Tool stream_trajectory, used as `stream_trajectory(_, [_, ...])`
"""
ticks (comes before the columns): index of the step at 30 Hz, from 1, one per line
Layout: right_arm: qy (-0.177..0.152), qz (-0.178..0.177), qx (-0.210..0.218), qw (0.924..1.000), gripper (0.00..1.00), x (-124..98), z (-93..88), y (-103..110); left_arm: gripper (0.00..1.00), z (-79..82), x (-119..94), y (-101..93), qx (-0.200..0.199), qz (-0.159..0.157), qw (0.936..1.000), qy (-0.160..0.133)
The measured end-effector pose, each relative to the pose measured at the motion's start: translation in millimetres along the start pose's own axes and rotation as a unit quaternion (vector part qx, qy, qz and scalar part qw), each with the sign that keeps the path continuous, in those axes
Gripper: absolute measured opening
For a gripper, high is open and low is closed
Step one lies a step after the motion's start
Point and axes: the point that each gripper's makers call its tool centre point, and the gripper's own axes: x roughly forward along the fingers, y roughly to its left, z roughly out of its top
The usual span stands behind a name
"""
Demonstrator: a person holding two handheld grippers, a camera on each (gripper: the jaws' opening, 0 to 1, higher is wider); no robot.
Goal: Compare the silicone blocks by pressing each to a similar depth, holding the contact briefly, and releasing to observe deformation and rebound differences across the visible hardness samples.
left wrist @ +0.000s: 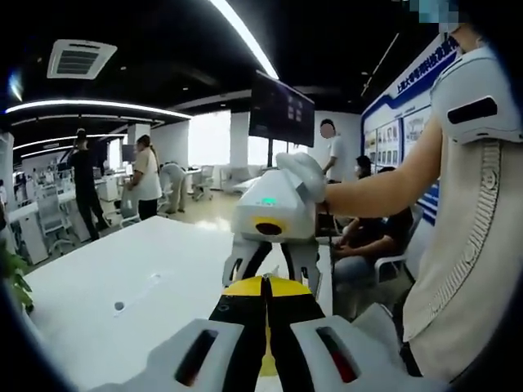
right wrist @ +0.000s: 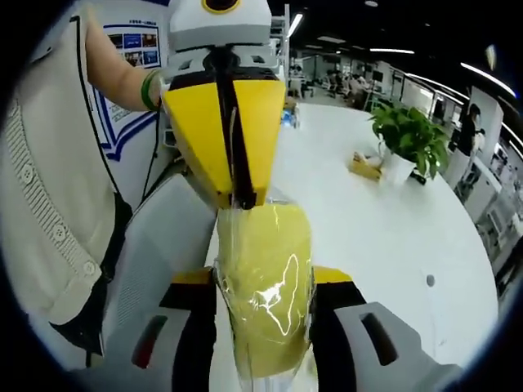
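A yellow silicone block (right wrist: 265, 278) in clear plastic wrap stands upright between the jaws of my right gripper (right wrist: 265, 286), which is shut on it. From above, my left gripper (right wrist: 243, 198) reaches in with its yellow jaws pressed together, the tips pinching the top edge of the wrap. In the left gripper view my left gripper (left wrist: 265, 282) is shut, with the yellow block (left wrist: 286, 286) just behind its tips. The right gripper (left wrist: 274, 265) faces it there, held by a person's hand, its fingers (left wrist: 238, 266) straddling the block.
A long white table (right wrist: 392, 237) lies below both grippers. A potted plant (right wrist: 409, 135) and a small box (right wrist: 365, 166) stand at its far side. The person's torso (left wrist: 466, 269) is close by. Several people stand and sit in the office behind.
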Motion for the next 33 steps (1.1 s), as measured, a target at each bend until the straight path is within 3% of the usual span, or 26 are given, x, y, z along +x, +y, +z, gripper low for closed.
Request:
stream_trajectory(7, [-0.052,-0.058,0.035,0.9964,0.59,-9.2,5.3,-10.5,0.00,-1.9,-2.6,3.5,-0.018,0.006,0.9997,-0.011])
stream_trajectory(14, [-0.096,-0.119,0.056,0.9867,0.62,-22.1,6.5,-16.0,0.00,-1.3,-7.2,8.5,-0.034,0.018,0.9990,-0.024])
stream_trajectory(19, [-0.167,-0.190,0.086,0.9637,0.68,-39.8,9.6,-12.2,0.00,-3.7,-10.0,12.1,-0.048,0.033,0.9980,-0.025])
stream_trajectory(24, [-0.195,-0.242,0.108,0.9443,0.67,-57.0,-0.1,-5.2,0.00,-10.3,-11.3,8.8,-0.060,0.035,0.9973,-0.022])
stream_trajectory(29, [-0.240,-0.282,0.145,0.9173,0.73,-76.0,-2.1,2.1,0.00,-15.8,-11.4,6.2,-0.070,0.037,0.9966,-0.022])
stream_trajectory(33, [-0.270,-0.293,0.213,0.8923,0.78,-83.2,-8.0,14.5,0.00,-21.7,-12.2,6.2,-0.080,0.042,0.9957,-0.018])
